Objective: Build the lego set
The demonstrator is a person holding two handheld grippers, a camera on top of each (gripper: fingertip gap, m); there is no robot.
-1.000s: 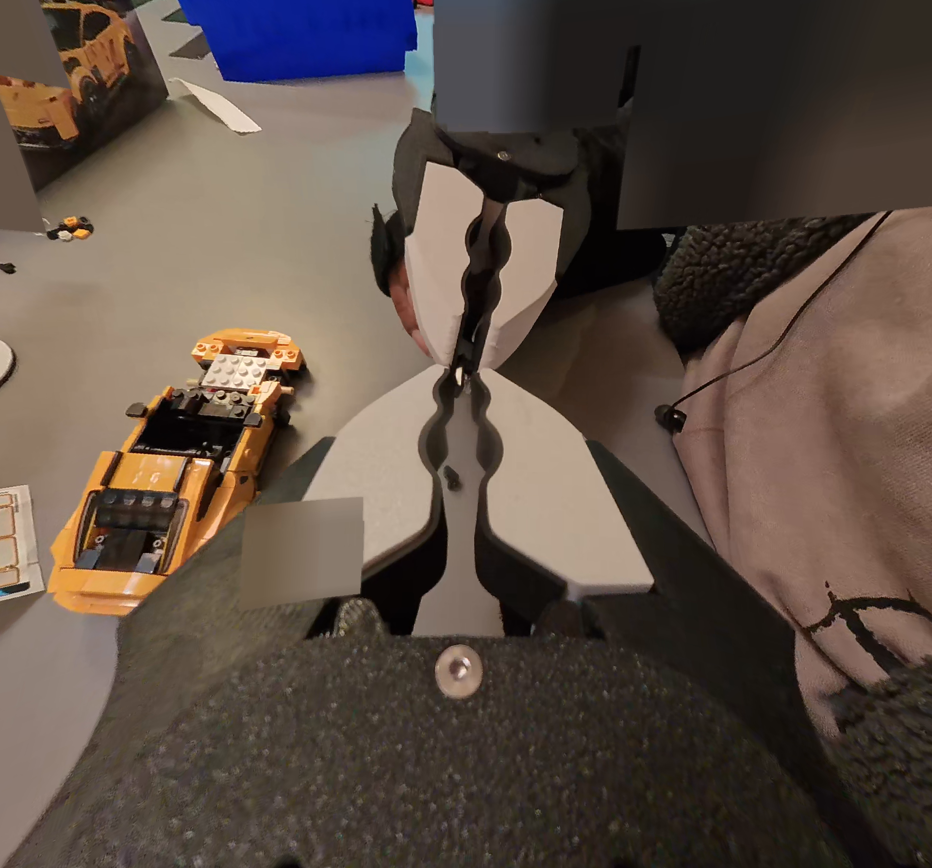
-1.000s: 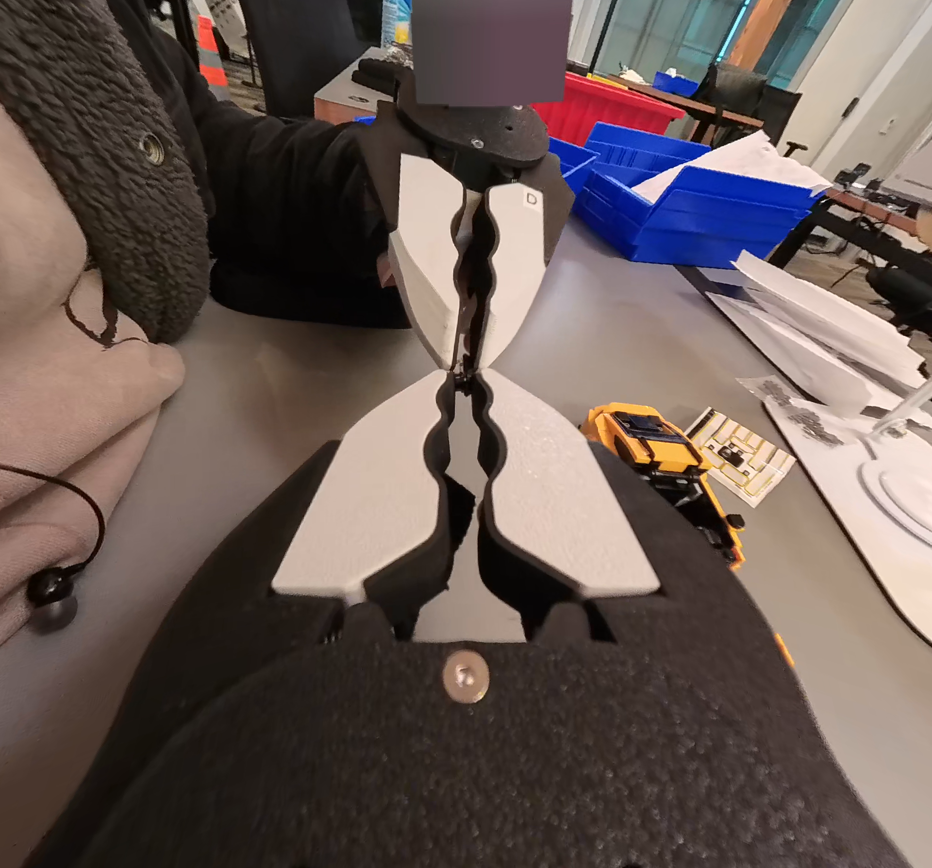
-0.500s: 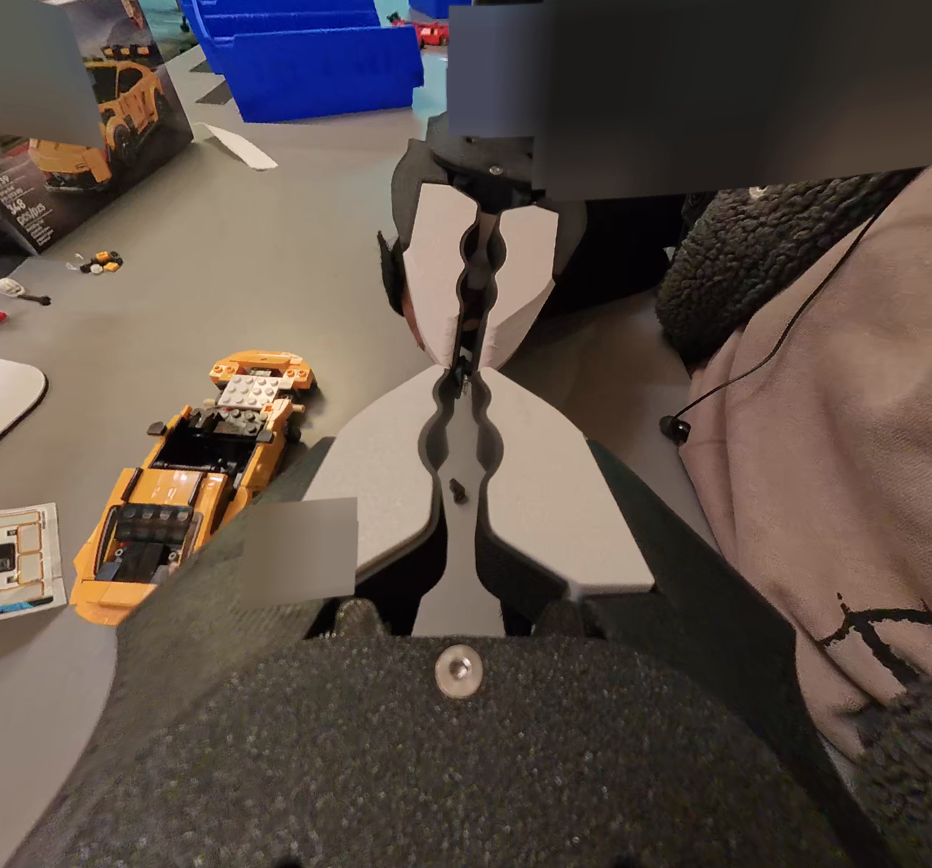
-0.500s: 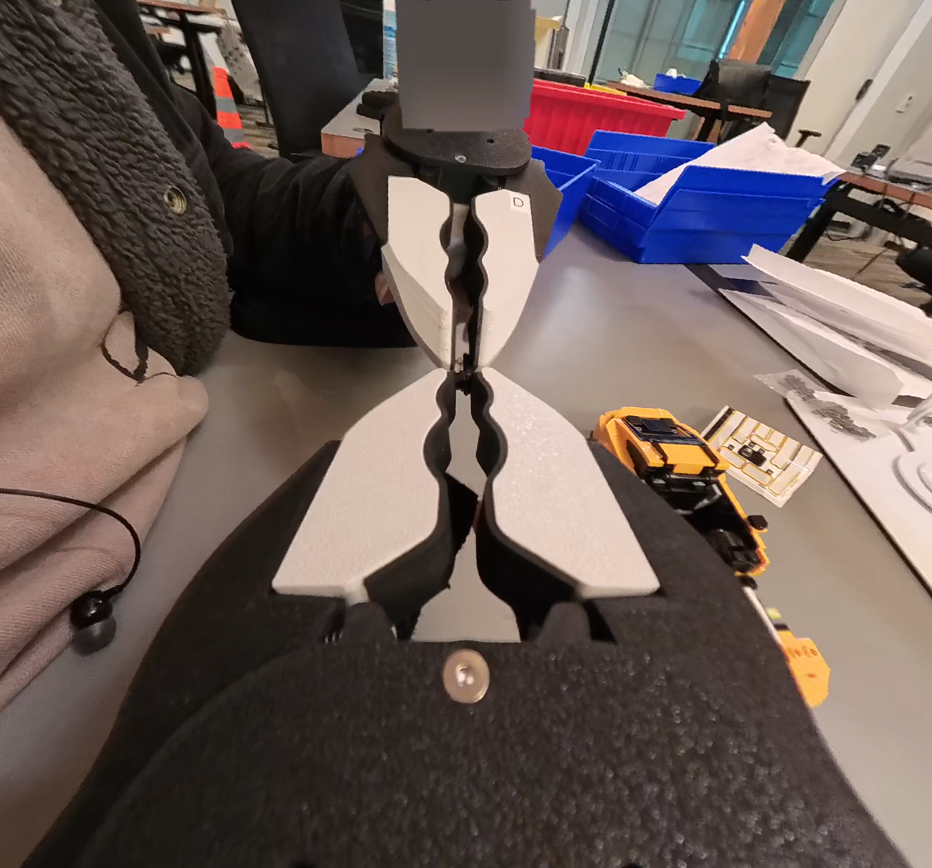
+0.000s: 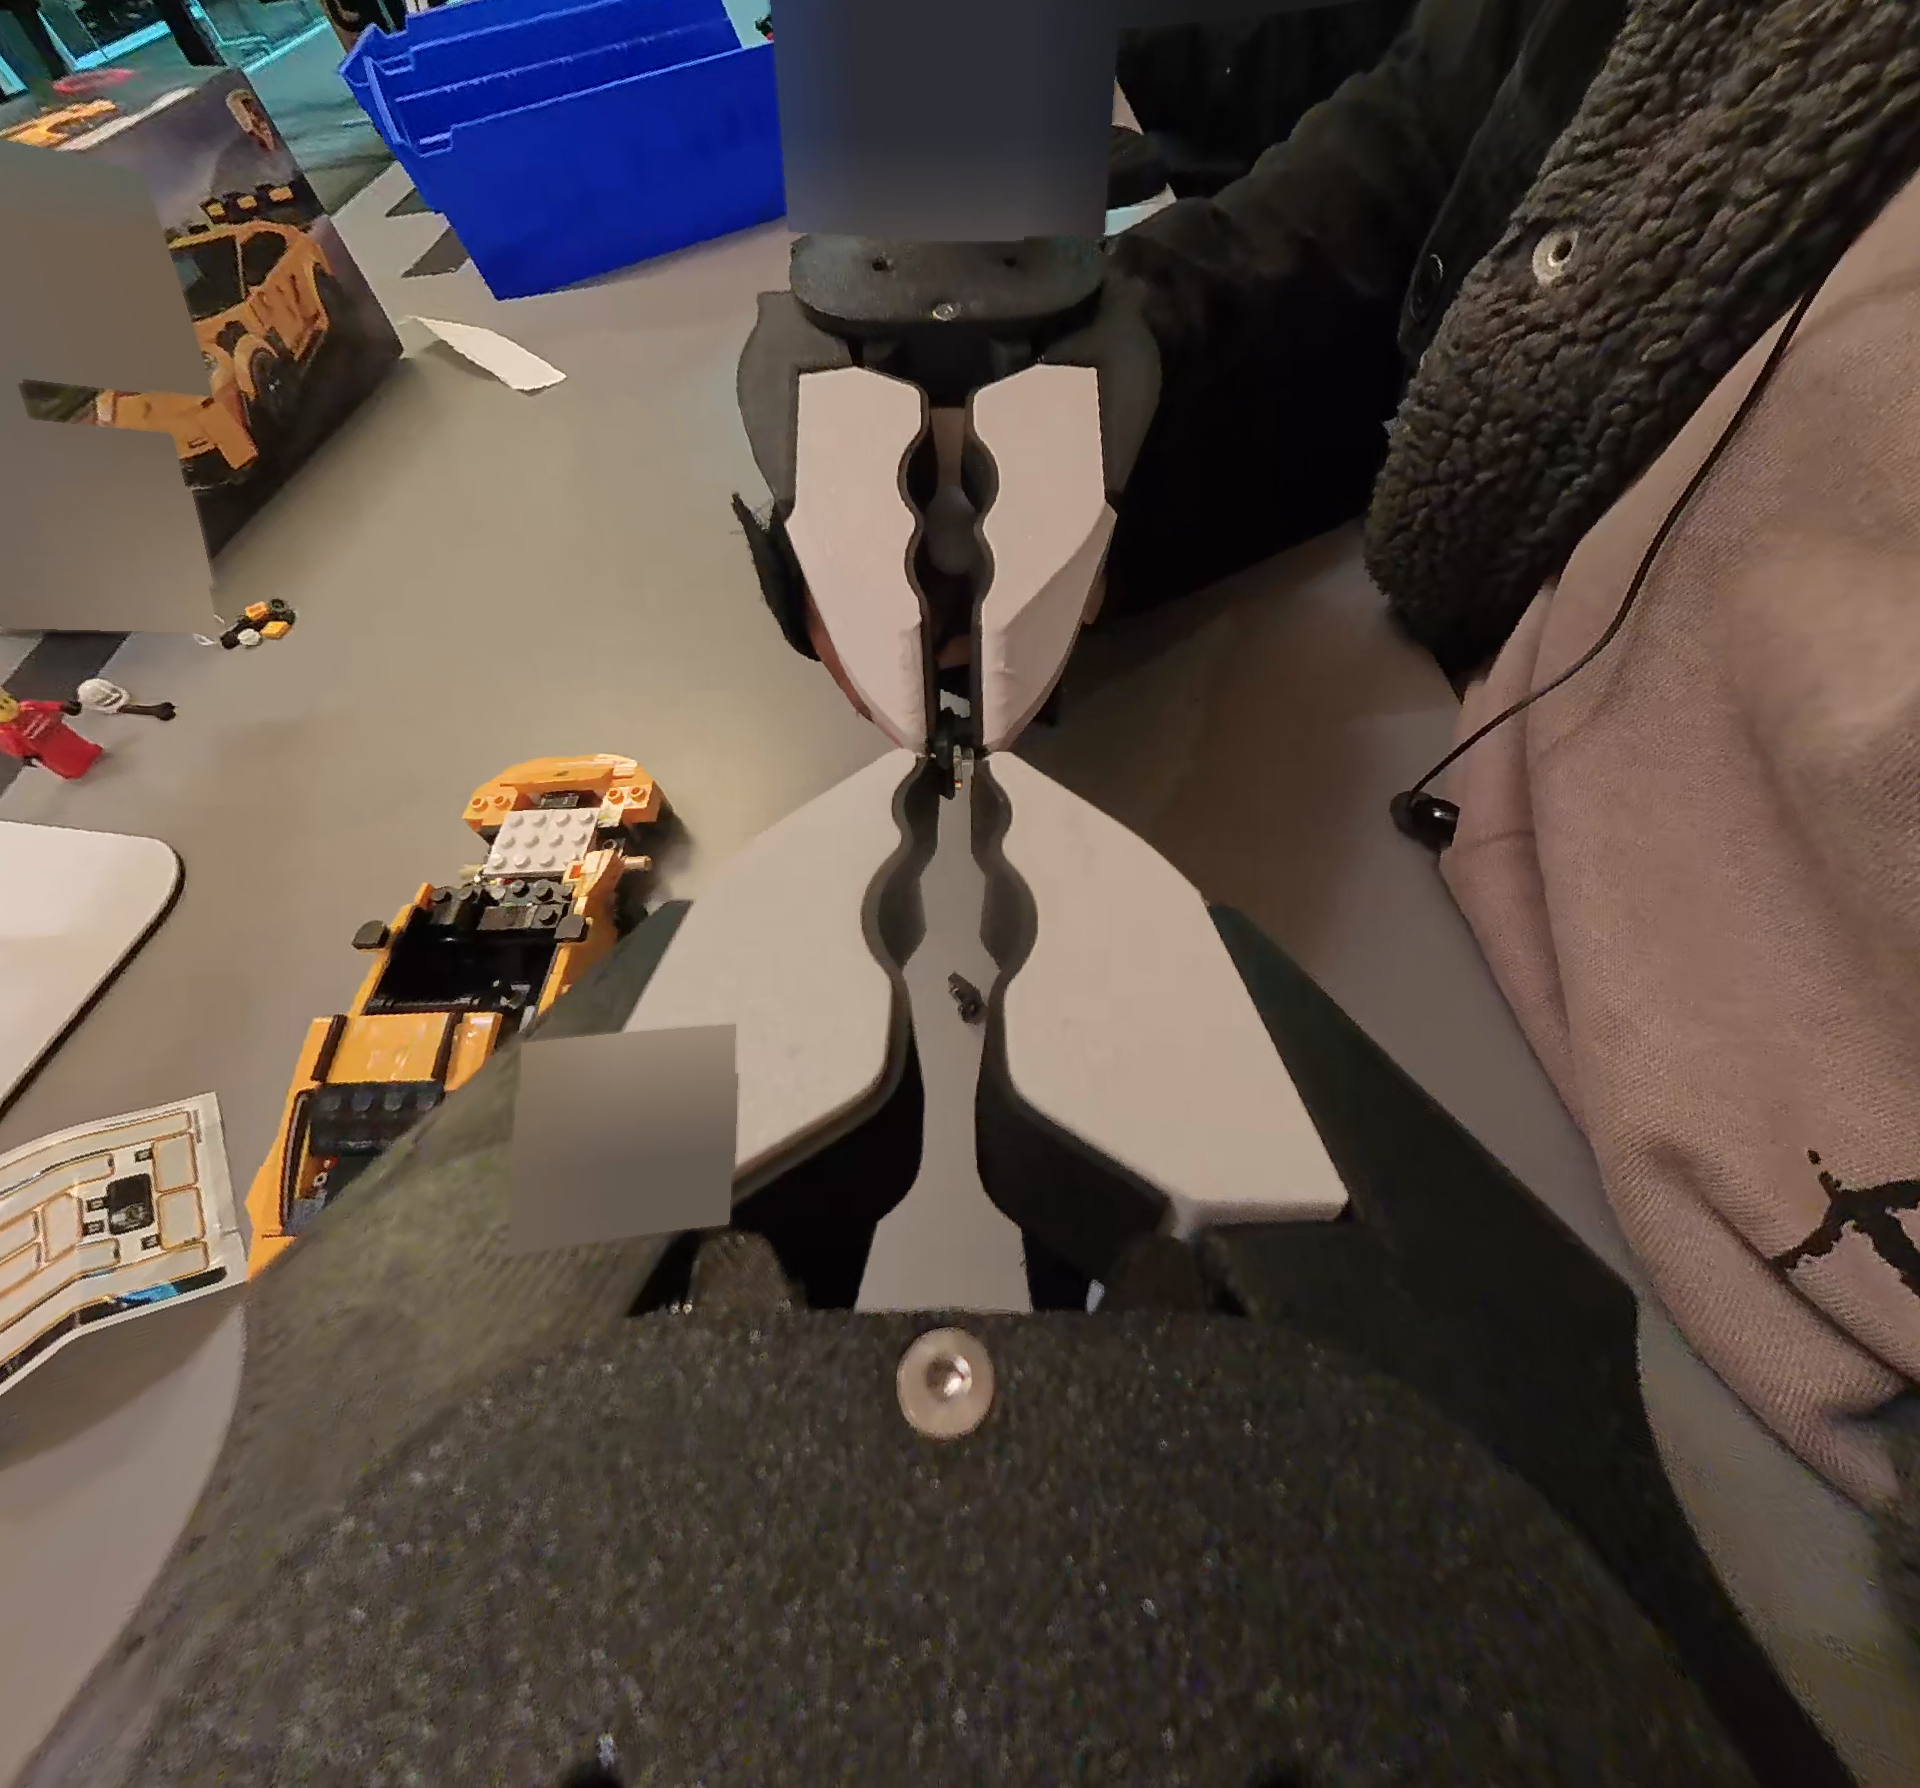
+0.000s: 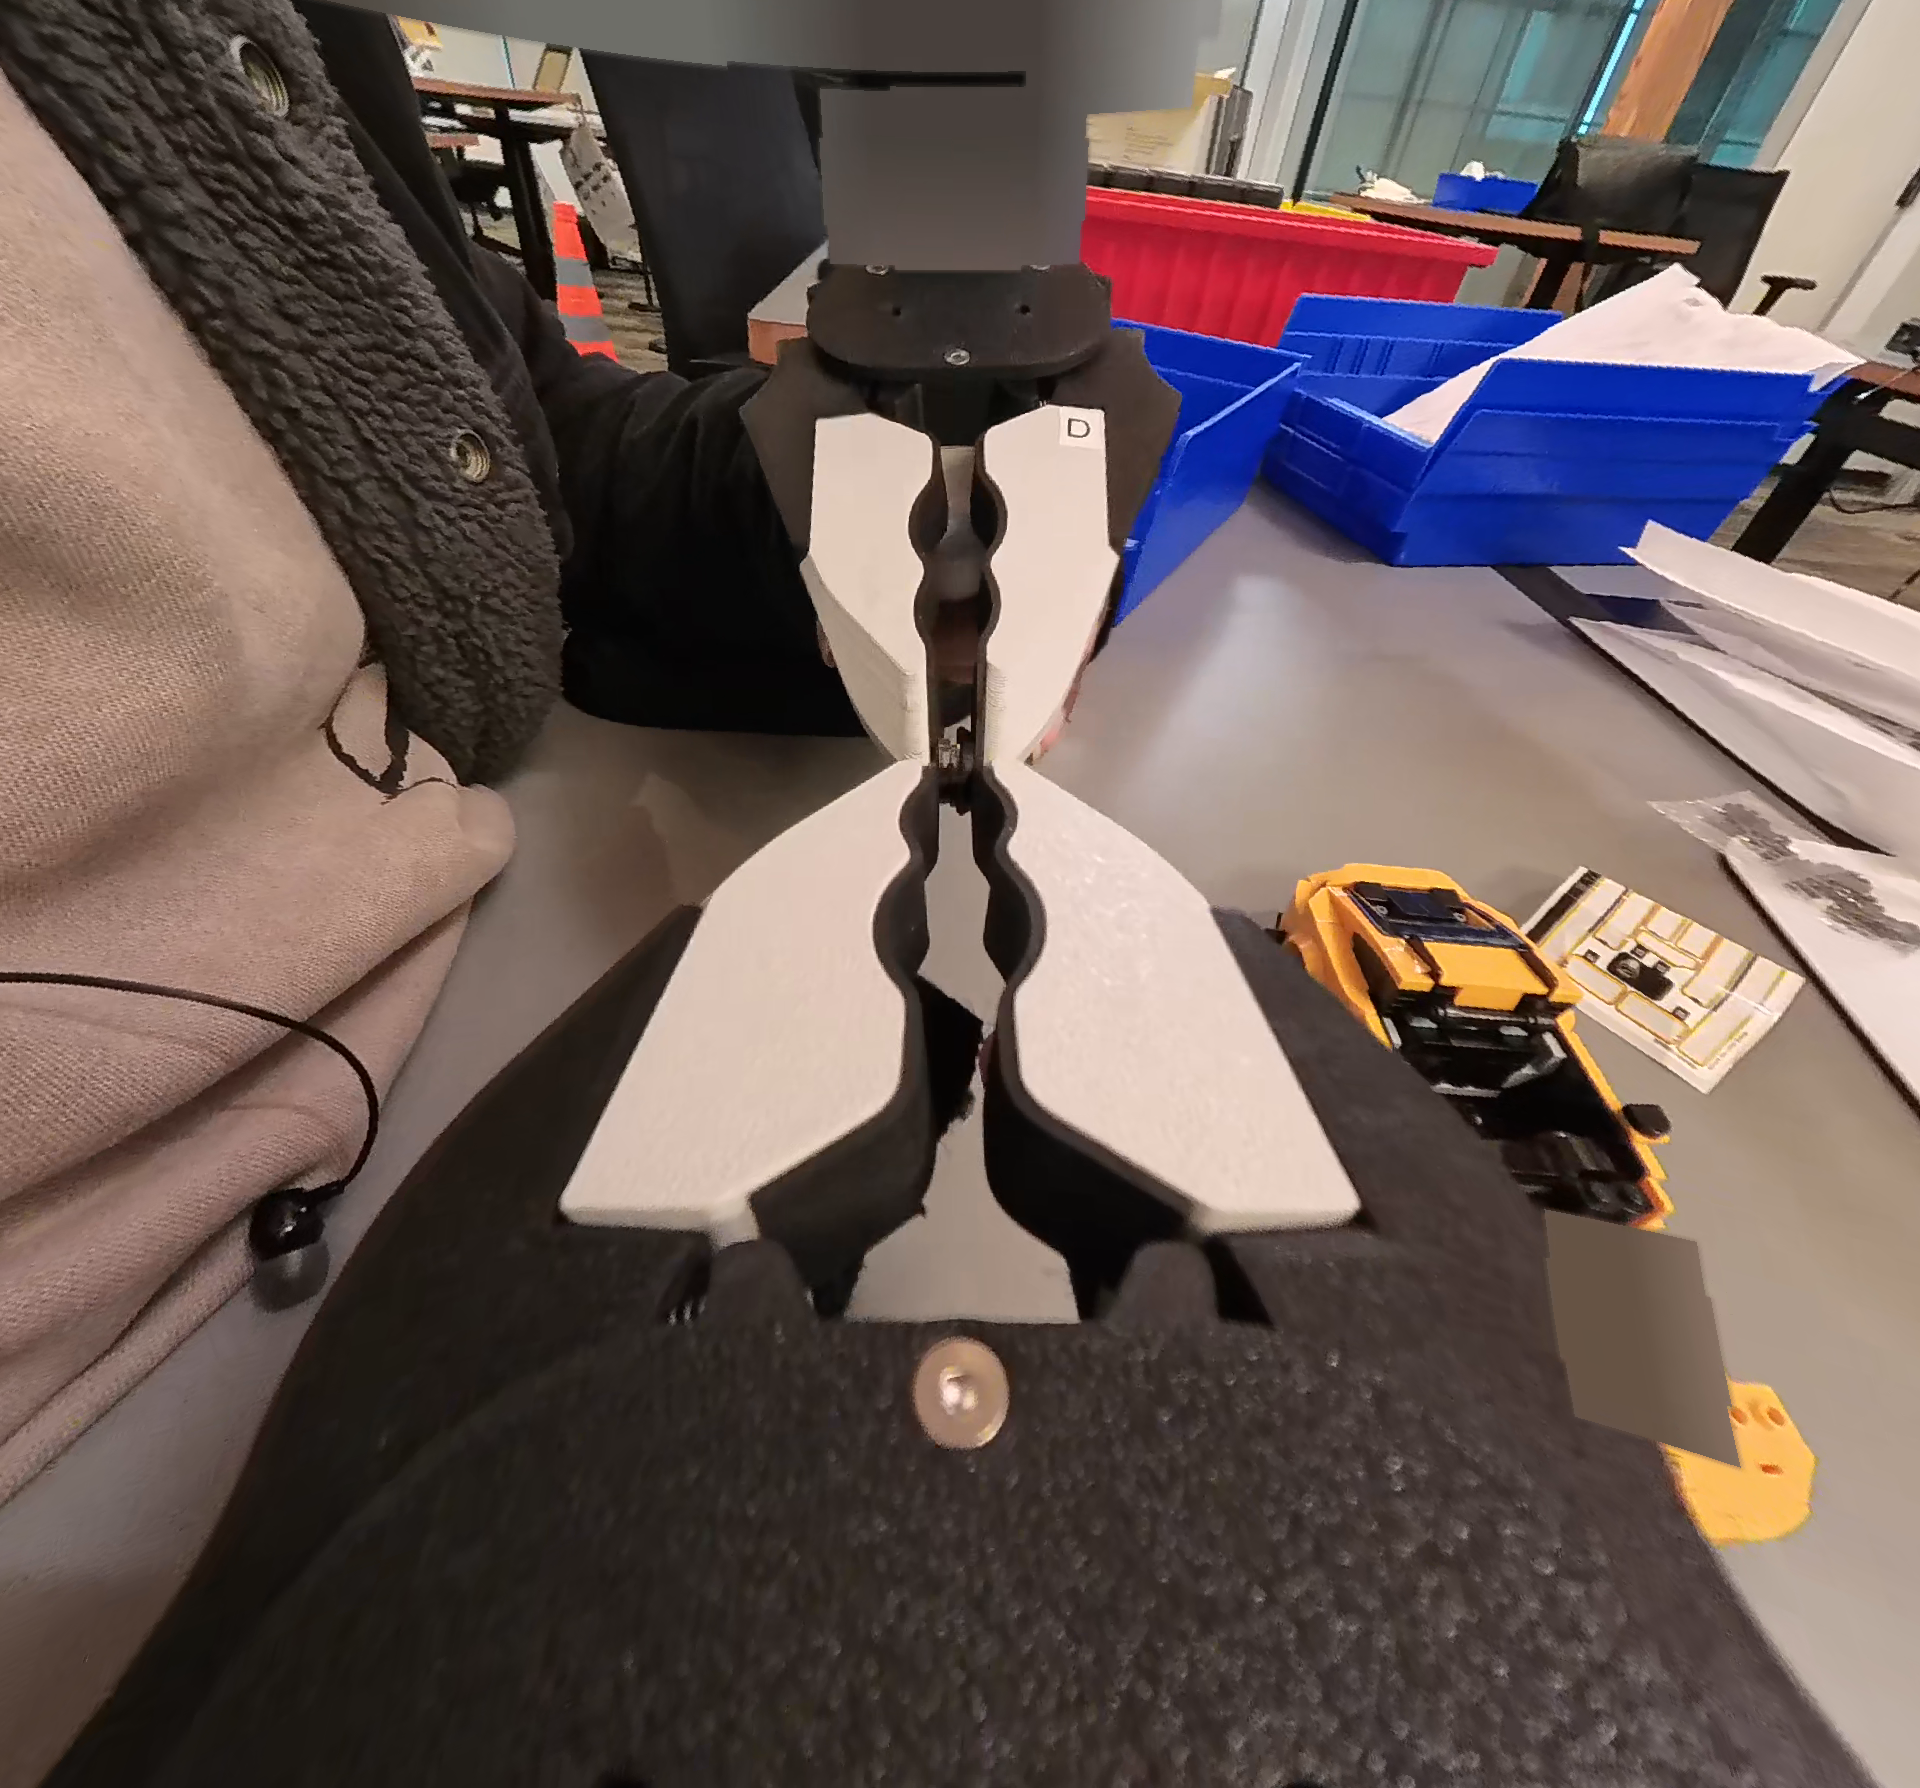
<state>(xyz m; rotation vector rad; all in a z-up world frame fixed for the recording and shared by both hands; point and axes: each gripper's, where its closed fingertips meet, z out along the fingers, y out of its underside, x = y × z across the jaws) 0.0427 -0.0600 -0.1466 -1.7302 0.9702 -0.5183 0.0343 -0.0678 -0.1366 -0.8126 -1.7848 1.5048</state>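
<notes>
Lego piece: tiny, dark, rigid, light, prob. slippery; pinched tip-to-tip by left gripper and right gripper, both narrowed onto it. Orange car lies mid-table.

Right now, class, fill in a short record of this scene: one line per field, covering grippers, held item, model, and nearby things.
Left gripper: shut on a small dark piece
Right gripper: shut, tip to tip with the left, on the same piece
Height: both above the table
Orange car: on the table, roof not fitted
Sticker sheet: beside the car
Blue bins: far side
Box: far left
</notes>
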